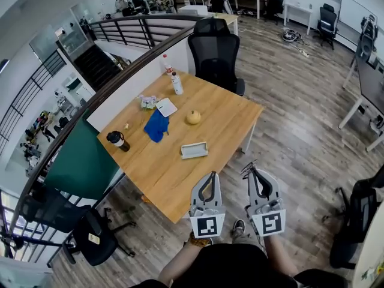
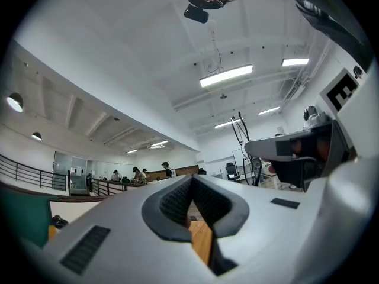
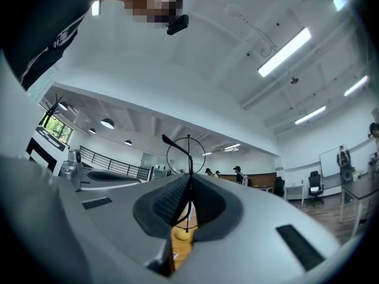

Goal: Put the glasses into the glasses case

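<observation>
The glasses case [image 1: 194,150], a pale flat box, lies on the wooden table [image 1: 228,125] near its front middle. My right gripper [image 1: 254,171] hangs over the floor, short of the table's near corner. It is shut on thin wire-framed glasses [image 1: 248,169]. In the right gripper view a round wire rim of the glasses [image 3: 187,152] sticks up from between the closed pads of that gripper [image 3: 189,179]. My left gripper [image 1: 212,174] is beside it at the table's front edge, shut with nothing in it. Its pads [image 2: 177,203] meet at the tip in the left gripper view.
On the table lie a blue cloth [image 1: 156,125], a yellow round object [image 1: 193,117], a white card [image 1: 166,107], a bottle [image 1: 177,84] and a dark cup [image 1: 117,140]. A black office chair [image 1: 215,56] stands at the far side, another chair [image 1: 96,239] at the lower left.
</observation>
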Motion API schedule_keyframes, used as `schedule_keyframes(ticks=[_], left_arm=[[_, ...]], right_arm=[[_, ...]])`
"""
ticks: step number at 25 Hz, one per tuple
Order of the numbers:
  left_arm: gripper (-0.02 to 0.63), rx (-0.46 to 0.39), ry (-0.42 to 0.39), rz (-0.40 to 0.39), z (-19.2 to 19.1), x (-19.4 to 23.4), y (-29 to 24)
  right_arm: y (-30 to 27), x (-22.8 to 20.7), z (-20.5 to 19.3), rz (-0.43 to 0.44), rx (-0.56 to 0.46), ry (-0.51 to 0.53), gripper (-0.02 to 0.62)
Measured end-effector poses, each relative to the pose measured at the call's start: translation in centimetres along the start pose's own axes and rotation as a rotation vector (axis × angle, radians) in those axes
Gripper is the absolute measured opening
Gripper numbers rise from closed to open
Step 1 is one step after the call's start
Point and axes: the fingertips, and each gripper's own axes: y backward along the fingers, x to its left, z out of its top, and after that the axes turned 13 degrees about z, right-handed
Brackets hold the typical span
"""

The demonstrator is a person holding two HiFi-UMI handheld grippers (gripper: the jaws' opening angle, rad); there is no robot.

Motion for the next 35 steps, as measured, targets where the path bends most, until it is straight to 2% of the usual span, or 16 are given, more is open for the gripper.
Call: schedule_keyframes(ticks=[7,12,15,19,22,27,30,35], left_arm=[[0.02,-0.009,0.005,0.044,-0.1,-3.9,-3.8],[0.019,0.018,-0.03,0.098,-1.2,-5.3,-5.0],[0.019,0.027,-0.034,0.124,-1.8,-5.8,-5.5],[0.02,0.058,-0.023,0.151,-2.8,-5.9,-6.3],[0.02,0.064,-0.028,0.15,-3.7,-6.0,-7.6],[0.02,0.076,-0.009,0.147,-6.0,-5.5,-10.7],[0.02,0.058,0.01,0.16,-6.6,-4.7,-13.0],[0.019,0.041,0.046,0.21,-7.3,-2.9,-16.9]], right_arm=[[0.0,-6.3,-0.8,0.013,-0.032,-0.011,0.014],[-0.1,-8.5,-2.6,0.078,-0.003,-0.036,0.014],[-1.0,-9.7,-2.7,0.097,-0.03,-0.035,0.014],[-1.7,-10.3,-4.0,0.132,-0.005,-0.064,0.014],[-2.9,-11.4,-4.0,0.124,-0.035,-0.047,0.014],[-5.5,-13.2,-5.9,0.121,-0.015,-0.035,0.014],[-7.2,-13.6,-6.8,0.158,0.032,-0.044,0.014],[-11.9,-15.3,-6.8,0.211,0.053,0.007,0.014]])
